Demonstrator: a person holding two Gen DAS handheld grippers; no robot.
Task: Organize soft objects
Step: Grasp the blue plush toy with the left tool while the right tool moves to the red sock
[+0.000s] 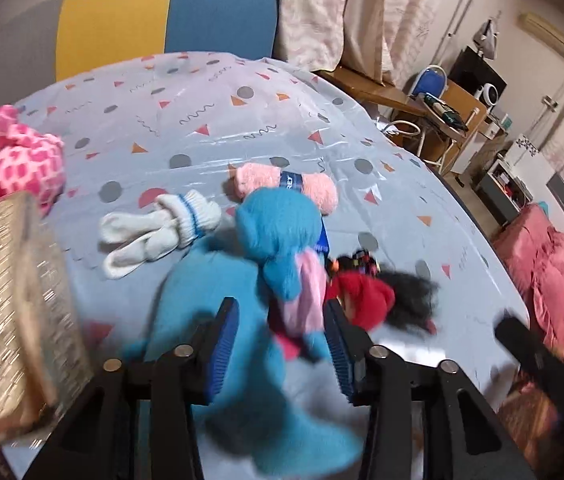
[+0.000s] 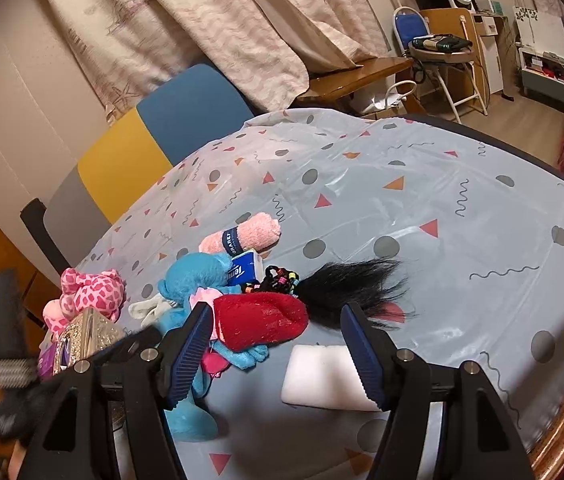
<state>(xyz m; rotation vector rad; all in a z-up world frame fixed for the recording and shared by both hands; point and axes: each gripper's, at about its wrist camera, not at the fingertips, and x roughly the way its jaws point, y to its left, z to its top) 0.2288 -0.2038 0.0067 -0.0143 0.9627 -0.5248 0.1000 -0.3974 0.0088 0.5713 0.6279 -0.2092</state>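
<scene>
A bench (image 2: 461, 216) covered in a pale blue plastic cloth printed with grey dots, red and orange triangles and squiggles holds a loose cluster of soft things.

From the left wrist view, the left gripper (image 1: 282, 344) has its blue ribbed fingers (image 1: 224, 348) spread wide, with the blue plush toy (image 1: 278, 236) lying between and beyond them. No finger is seen pressing the toy. The toy has a pink patch on its front. Just behind it lies a rolled pink towel (image 1: 287, 184) with a blue band. To its left a pair of white socks (image 1: 158, 228) rests on the cloth. At the far left edge stands a glittery gold basket (image 1: 14, 312), and behind it a pink spotted plush (image 1: 14, 160).

From the right wrist view, the right gripper (image 2: 278, 356) also has its fingers (image 2: 188, 356) spread apart, holding nothing. Between and just ahead of them lies a red fuzzy item (image 2: 266, 320), touching the blue plush toy on its left. A tuft of black hair (image 2: 349, 284) with a colourful beaded band spreads to the right of the red item. A white foam block (image 2: 321, 376) lies on the cloth between the fingers, near the right one. A small blue tissue pack (image 2: 246, 266) sits between the towel and the plush toy.

A blue, yellow and grey chair (image 2: 150, 148) stands beyond the bench.
</scene>
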